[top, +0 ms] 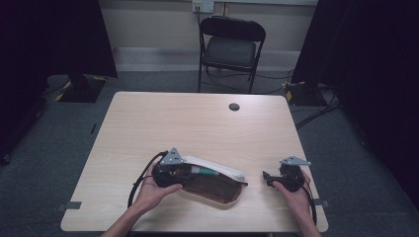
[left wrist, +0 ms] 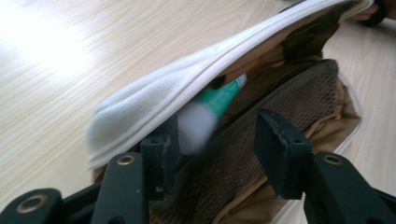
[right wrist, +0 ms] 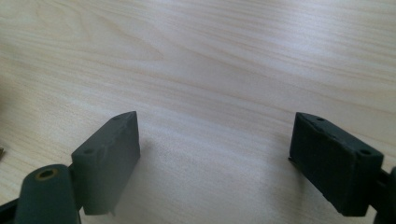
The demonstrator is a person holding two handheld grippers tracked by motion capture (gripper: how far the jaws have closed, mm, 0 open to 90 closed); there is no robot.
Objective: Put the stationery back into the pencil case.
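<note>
On the pale wooden surface point(top: 197, 123), near the person's edge, lay an open pouch with a white padded outer fabric and a brown mesh lining point(top: 217, 183), with its long side running from left to right. Behind the surface, against the wall, stood a black folding chair point(top: 231, 49), well apart from the work.

The left hand-held gripper point(top: 190, 173), black with a grey three-cornered plate on top, was at the left end of the pouch and pointed into its opening. In the left gripper view its jaws stood partly apart point(left wrist: 215, 140) over the brown mesh, and no pad was pressing on anything. A green and white tube-shaped thing point(left wrist: 212, 105) lay just beyond the left jaw, half under the white flap; whether it touched that jaw I could not tell, because it was blurred.

The right hand-held gripper point(top: 267, 177) rested to the right of the pouch, apart from it. Its jaws stood wide apart point(right wrist: 215, 158) above bare wood and held nothing.
</note>
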